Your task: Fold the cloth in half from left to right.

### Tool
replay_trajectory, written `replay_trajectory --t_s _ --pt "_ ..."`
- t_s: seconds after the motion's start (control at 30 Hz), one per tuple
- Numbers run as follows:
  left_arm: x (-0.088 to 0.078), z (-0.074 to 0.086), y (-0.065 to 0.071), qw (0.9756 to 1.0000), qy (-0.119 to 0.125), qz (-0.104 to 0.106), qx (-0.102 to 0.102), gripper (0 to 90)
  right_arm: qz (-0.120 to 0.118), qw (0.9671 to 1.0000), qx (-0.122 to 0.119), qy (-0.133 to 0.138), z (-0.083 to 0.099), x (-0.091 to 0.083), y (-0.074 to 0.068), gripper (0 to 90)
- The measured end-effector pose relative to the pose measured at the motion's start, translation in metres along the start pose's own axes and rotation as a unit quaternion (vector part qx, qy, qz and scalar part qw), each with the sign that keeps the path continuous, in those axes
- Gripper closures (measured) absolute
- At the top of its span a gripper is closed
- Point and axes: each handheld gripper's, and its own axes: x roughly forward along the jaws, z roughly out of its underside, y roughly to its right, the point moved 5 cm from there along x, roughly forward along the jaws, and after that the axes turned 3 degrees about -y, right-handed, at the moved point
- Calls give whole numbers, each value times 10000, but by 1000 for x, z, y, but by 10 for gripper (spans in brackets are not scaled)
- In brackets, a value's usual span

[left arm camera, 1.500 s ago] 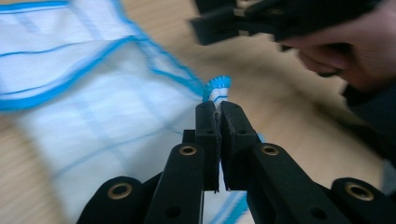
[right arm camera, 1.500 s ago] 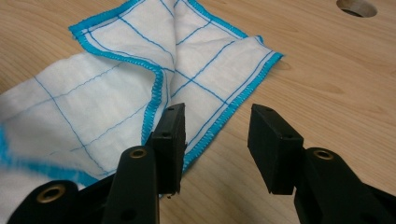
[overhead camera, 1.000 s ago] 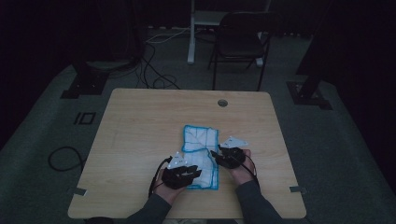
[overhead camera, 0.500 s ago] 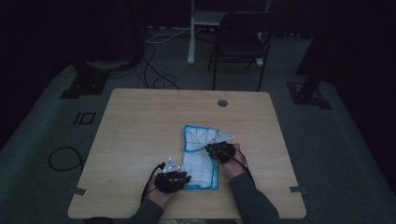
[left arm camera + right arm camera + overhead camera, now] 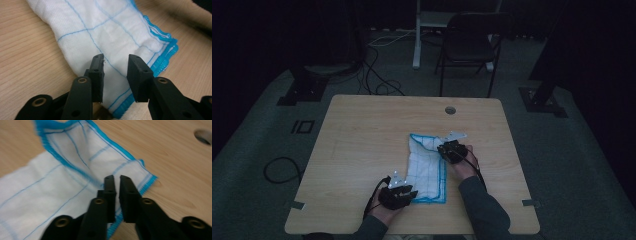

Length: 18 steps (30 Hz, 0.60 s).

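Jaws of left gripper (image 5: 115, 72) parted, just opening, above cloth (image 5: 428, 167) near corner; right gripper (image 5: 117, 195) narrow, nearly closed (cloth edge beneath, grip unclear).

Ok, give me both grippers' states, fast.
Left gripper: open above the cloth, jaws just widened.
Right gripper: nearly closed at the cloth's edge; grip unclear.
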Motion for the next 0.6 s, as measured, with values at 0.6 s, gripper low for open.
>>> replay_trajectory --t_s 0.6 --pt "17 -12 38 9974 -79 539 464 613 -286 9988 391 56 -4 11 15 607"
